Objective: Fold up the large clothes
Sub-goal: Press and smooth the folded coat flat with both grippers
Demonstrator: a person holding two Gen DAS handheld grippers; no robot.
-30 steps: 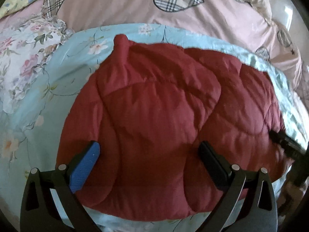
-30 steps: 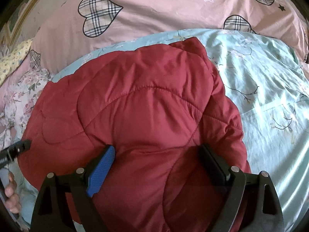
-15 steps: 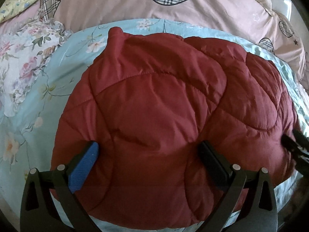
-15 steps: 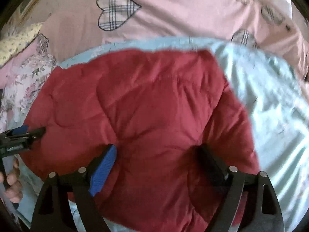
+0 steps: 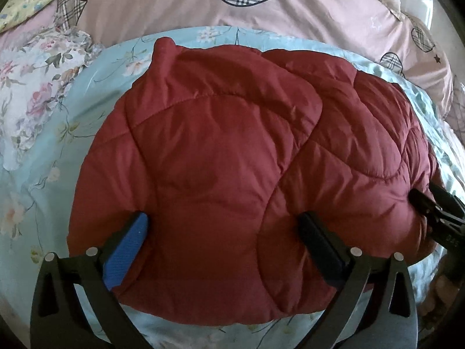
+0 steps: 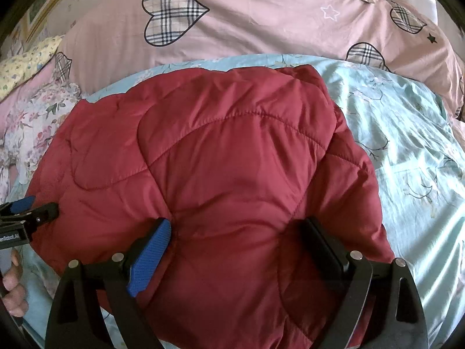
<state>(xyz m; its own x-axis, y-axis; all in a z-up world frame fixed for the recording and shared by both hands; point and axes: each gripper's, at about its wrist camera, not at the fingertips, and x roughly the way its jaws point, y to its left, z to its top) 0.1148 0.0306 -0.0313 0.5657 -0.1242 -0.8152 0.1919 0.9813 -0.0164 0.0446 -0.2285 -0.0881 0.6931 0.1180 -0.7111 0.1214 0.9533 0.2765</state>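
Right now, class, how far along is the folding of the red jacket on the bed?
Done: the jacket lies on the blue sheet as a compact bundle, one quilted layer doubled over another. In hand: nothing is gripped; the left gripper and right gripper stand open over its near edge. Left: perhaps one more fold or some smoothing, since the bundle looks puffy with a corner poking up.

Both fisheye cameras sit just behind their fingers and look steeply down, from close range, at the same dark red quilted padded jacket (image 5: 232,174) on the pale blue floral bedsheet (image 5: 43,197). Each view catches the other gripper at its edge, with the pink heart-patterned duvet (image 6: 261,20) beyond.
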